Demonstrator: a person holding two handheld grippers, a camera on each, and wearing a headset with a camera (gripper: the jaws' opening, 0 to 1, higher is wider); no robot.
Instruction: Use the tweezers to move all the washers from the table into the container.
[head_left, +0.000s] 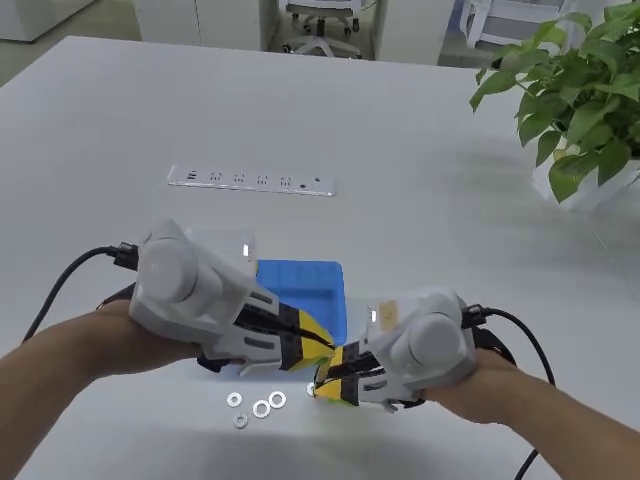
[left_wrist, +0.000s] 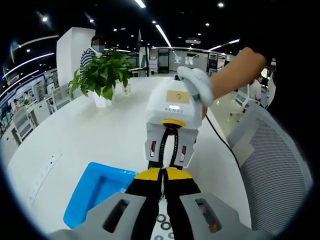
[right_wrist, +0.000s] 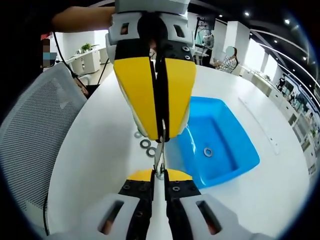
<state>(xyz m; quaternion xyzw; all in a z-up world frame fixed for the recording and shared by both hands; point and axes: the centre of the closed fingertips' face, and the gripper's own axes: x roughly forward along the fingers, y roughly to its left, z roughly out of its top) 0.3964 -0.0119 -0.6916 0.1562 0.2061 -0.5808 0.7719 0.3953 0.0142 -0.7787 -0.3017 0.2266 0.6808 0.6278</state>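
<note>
The thin metal tweezers (right_wrist: 160, 156) run tip to tip between my two grippers, which face each other. My left gripper (head_left: 326, 346) (right_wrist: 161, 134) is shut on one end. My right gripper (head_left: 319, 387) (right_wrist: 160, 174) is shut on the other end. Both hover just off the front right corner of the blue container (head_left: 300, 285) (right_wrist: 235, 150) (left_wrist: 95, 192). One washer (right_wrist: 208, 151) lies inside it. Several washers (head_left: 261, 408) (right_wrist: 145, 143) (left_wrist: 161, 218) lie on the white table in front of the container, below the left gripper.
A white power strip (head_left: 250, 181) lies flat on the table beyond the container. A potted plant (head_left: 580, 90) stands at the far right edge. Grey mesh chairs (right_wrist: 35, 125) stand off the table's near side. The grippers' cables trail back towards me.
</note>
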